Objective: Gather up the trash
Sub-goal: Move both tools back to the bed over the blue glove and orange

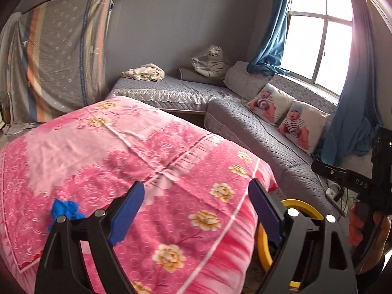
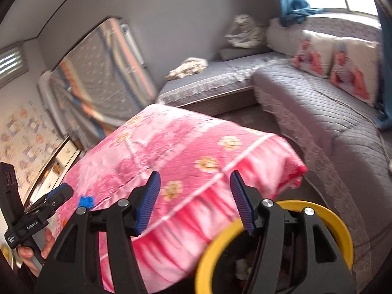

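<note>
Both the left tool (image 1: pixel 196 201) and the right tool (image 2: pixel 194 197) are seen open and empty, one blue scrap (image 1: pixel 64 210) is left uncollected on the pink-covered desk (image 1: pixel 152 152), and the yellow-rimmed bin (image 2: pixel 325 223) beside it is judged partly filled.

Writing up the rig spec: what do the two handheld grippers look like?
Both match: the left gripper and right gripper have black plastic linkage arms, silver pivot bolts and ribbed blue finger pads. Black handles carry white lettering. No cables or sleeves visible.
</note>
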Action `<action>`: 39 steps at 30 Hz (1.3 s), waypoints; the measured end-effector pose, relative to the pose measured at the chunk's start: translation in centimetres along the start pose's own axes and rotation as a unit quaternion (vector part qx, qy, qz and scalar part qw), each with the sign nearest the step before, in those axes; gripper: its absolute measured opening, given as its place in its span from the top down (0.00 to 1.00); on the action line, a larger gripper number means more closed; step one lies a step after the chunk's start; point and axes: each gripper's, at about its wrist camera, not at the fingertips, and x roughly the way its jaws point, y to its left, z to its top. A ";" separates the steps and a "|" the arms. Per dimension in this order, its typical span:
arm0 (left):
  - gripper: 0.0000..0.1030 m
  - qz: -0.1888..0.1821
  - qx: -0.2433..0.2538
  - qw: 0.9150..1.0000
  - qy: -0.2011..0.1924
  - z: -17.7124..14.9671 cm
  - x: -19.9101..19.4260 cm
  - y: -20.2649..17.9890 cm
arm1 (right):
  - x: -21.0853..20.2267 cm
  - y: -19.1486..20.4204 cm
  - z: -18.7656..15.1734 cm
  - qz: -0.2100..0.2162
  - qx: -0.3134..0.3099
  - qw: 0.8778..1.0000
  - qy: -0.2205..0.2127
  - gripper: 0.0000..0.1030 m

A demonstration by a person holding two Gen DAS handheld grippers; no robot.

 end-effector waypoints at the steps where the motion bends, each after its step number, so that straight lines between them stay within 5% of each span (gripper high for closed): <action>1: 0.17 0.010 -0.002 1.000 -0.003 0.0 -0.6 0.9 | 0.7 1.2 0.2 0.010 -0.009 1.000 0.007 0.45; 9: 0.10 0.094 -0.003 0.995 -0.027 -1.1 -5.4 7.4 | 7.4 11.3 1.1 0.127 -0.075 0.985 0.086 0.38; 16: 0.09 0.135 -0.036 0.990 -0.024 -3.4 -8.2 12.2 | 11.3 17.2 0.6 0.168 -0.101 0.970 0.144 0.32; 39: 0.09 0.136 -0.083 0.987 0.034 -9.1 -6.5 16.8 | 20.8 29.1 -4.7 0.177 -0.192 0.926 0.274 0.31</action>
